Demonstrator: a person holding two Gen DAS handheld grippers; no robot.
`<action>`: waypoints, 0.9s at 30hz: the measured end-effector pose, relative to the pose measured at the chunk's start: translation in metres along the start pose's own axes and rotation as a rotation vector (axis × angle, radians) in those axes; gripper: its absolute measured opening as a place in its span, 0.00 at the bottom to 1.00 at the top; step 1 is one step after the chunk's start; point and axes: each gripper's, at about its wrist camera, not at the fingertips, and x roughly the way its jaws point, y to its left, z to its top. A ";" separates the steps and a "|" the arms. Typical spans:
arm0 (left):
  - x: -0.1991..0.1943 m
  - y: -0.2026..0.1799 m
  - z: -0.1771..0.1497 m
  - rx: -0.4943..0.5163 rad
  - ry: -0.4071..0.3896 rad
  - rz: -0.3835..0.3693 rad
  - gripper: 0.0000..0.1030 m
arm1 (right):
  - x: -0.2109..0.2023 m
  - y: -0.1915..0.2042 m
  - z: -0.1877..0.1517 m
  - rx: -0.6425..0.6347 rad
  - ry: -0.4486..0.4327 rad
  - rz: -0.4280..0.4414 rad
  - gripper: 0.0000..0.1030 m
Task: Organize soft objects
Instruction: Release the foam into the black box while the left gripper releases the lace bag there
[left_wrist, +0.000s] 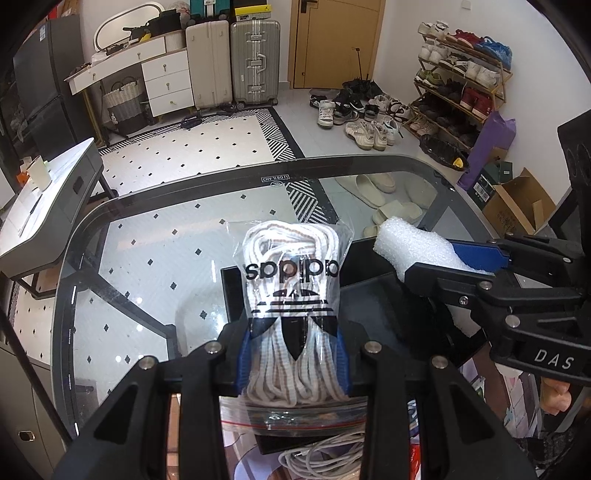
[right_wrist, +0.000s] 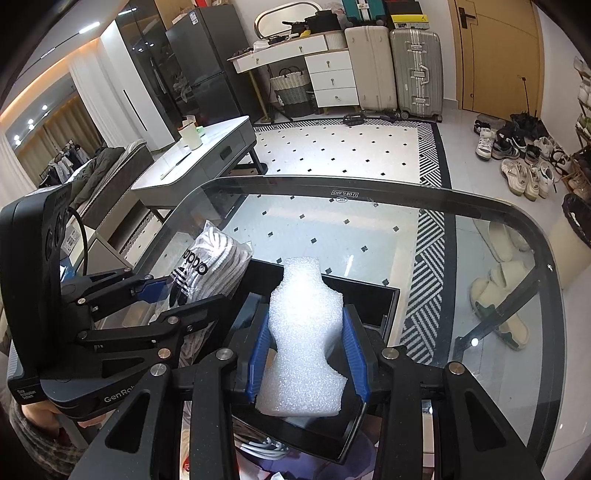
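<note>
Two grippers: both are loaded at once, each clenched on one soft thing above the black tray on the glass table.
Left gripper: its blue pads squeeze the lower half of a clear bag of laces, which stands up from the jaws over the tray's left side.
Left risk: the plastic film looks slick and the laces inside are loose, so I judge the bag could slide down through the pads if the grip eases or the hand tips.
Bag below: a second clear bag with a red seal and a white cable lie under the left gripper; lowering blind could press onto them.
Middle: the two tools sit near each other over the same tray, so a careless swing could knock one load with the other tool.
Right gripper: its pads pinch the waist of a white foam piece, which is visibly squashed in there.
Right risk: foam springs back and is light, so on release it may bounce or roll out of the tray; a harder squeeze could tear it.
Table edge: glass is smooth, and anything dropped outside the tray may skid toward the rim.
</note>
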 end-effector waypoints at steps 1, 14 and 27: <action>0.001 -0.001 0.000 0.000 0.001 -0.002 0.33 | 0.002 0.000 0.000 -0.001 0.003 0.000 0.37; 0.011 -0.006 -0.003 0.031 0.038 -0.006 0.33 | 0.016 0.002 -0.007 0.000 0.038 0.004 0.37; 0.010 -0.009 -0.002 0.041 0.046 -0.014 0.41 | 0.012 0.000 -0.005 0.013 0.038 0.015 0.40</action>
